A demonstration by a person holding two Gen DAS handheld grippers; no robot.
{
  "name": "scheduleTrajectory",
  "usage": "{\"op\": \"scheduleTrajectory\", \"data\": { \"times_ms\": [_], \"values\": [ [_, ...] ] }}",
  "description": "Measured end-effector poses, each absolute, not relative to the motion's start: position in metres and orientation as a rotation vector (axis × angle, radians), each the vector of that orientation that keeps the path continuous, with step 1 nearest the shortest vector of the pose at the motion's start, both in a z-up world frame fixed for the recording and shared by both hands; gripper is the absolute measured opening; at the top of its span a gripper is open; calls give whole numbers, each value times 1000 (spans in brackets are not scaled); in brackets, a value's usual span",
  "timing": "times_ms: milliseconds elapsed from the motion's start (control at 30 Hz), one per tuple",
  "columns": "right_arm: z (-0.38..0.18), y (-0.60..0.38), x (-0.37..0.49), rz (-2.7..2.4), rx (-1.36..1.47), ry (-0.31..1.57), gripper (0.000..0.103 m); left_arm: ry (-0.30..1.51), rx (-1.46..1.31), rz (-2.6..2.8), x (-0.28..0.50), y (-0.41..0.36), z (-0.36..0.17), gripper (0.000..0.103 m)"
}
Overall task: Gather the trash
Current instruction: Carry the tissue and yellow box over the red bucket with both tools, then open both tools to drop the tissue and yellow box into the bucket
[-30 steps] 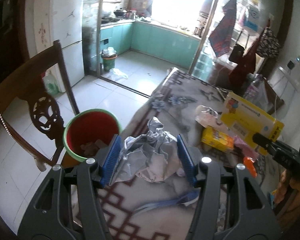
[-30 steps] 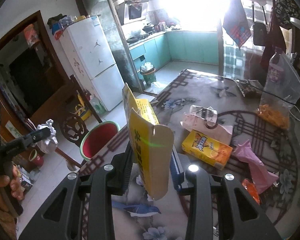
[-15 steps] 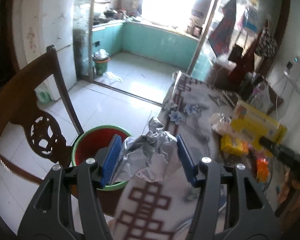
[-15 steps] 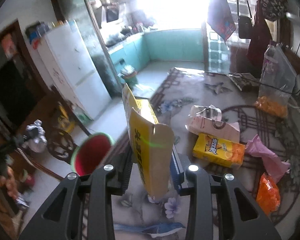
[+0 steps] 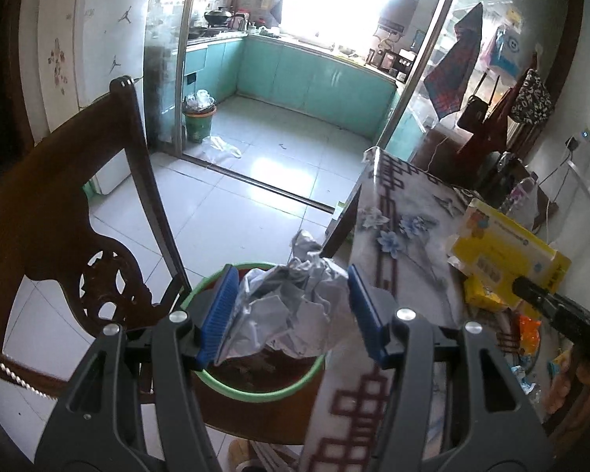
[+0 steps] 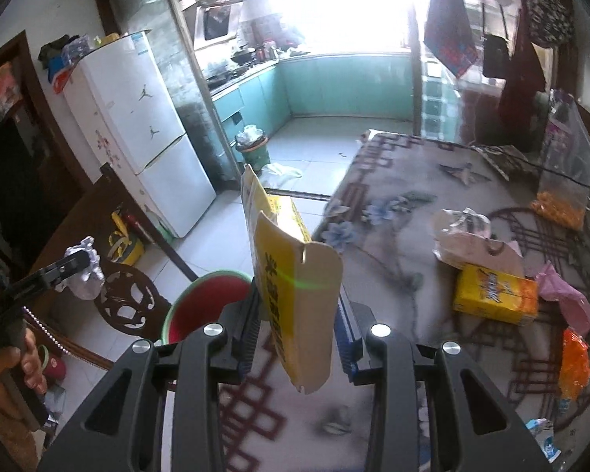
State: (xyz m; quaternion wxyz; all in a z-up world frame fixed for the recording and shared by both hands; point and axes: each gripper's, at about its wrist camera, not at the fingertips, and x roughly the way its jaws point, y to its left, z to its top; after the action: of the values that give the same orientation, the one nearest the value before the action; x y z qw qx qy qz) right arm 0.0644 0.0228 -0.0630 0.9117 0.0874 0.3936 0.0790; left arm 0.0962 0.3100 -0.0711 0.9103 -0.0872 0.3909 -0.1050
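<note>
My left gripper [image 5: 291, 295] is shut on a crumpled grey-white wad of paper [image 5: 295, 314] and hangs right over the red bucket with a green rim [image 5: 255, 393], which stands beside the table's edge. My right gripper [image 6: 297, 326] is shut on a flattened yellow carton [image 6: 291, 275] that stands upright between its blue pads, above the table's left edge. The bucket [image 6: 200, 306] lies just left of it. In the right wrist view the left gripper [image 6: 74, 263] shows at far left with the wad [image 6: 86, 279]. In the left wrist view the carton [image 5: 507, 251] shows at right.
On the patterned tablecloth [image 6: 413, 181] lie an orange-yellow box [image 6: 495, 295], a pink bag [image 6: 566, 299], a crumpled pale packet [image 6: 468, 236] and an orange wrapper [image 6: 574, 362]. A dark wooden chair [image 5: 59, 196] stands left of the bucket. A white fridge [image 6: 137, 126] and a small kitchen bin [image 5: 198, 118] stand beyond.
Both grippers have swung left, off the table's middle toward the bucket. The wad, earlier over the tablecloth, now hangs over the bucket's mouth. Both grips are unchanged.
</note>
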Motion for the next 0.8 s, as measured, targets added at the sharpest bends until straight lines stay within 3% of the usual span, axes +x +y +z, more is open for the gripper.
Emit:
{"op": "scheduleTrajectory", "data": {
  "times_ms": [800],
  "values": [
    [-135, 124, 133, 285, 101, 1050, 34, 977, -176, -253, 176, 327, -136, 55]
  ]
}}
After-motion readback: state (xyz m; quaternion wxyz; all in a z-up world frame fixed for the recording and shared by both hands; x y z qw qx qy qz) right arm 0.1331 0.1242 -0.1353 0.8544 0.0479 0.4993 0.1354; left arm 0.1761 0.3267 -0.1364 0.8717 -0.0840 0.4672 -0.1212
